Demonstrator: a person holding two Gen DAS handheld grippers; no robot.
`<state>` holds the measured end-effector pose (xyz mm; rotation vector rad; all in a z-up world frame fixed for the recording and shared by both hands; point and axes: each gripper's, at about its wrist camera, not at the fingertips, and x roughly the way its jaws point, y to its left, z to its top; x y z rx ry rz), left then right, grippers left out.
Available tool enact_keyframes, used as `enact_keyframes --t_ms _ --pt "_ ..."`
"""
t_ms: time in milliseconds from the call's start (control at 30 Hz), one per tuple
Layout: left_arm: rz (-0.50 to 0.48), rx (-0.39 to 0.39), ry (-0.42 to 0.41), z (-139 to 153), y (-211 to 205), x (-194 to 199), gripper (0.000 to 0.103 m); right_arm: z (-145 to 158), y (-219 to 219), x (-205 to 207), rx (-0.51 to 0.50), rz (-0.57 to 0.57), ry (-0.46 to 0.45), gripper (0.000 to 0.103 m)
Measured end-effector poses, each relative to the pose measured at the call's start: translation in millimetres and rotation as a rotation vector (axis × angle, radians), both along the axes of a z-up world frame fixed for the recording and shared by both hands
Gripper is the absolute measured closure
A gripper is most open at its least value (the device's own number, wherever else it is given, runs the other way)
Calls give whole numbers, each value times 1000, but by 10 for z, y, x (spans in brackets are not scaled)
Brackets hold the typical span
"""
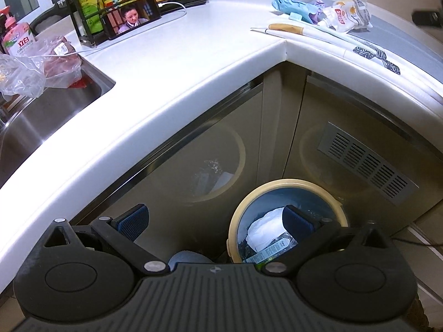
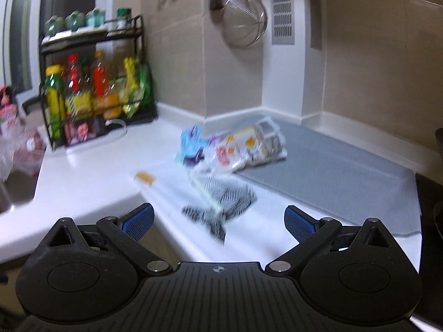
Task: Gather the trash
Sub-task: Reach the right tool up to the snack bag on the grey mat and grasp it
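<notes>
Empty right tool [image 2: 218, 220] above blurred, probably plastic wrappers [image 2: 243, 149]

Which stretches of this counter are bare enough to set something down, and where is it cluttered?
Bare: the white counter between the spice rack and the wrapper pile, and the grey mat right of that pile. Crowded: the corner with wrappers, the chopstick sleeves along the edge, and the sink with bags.
</notes>
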<state>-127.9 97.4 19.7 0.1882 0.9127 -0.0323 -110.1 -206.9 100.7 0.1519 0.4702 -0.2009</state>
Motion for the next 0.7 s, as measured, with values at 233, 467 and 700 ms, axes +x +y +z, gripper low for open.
enact_keyframes --t_ms 233,467,700 --pt "11 7 -5 55 34 78 0 6 -431 689 211 -78 -41 0" --pt "40 18 -6 120 124 178 0 -177 -770 1534 398 -172 17 0" --pt "83 25 9 143 246 305 0 -492 -1031 2207 543 -344 107 0"
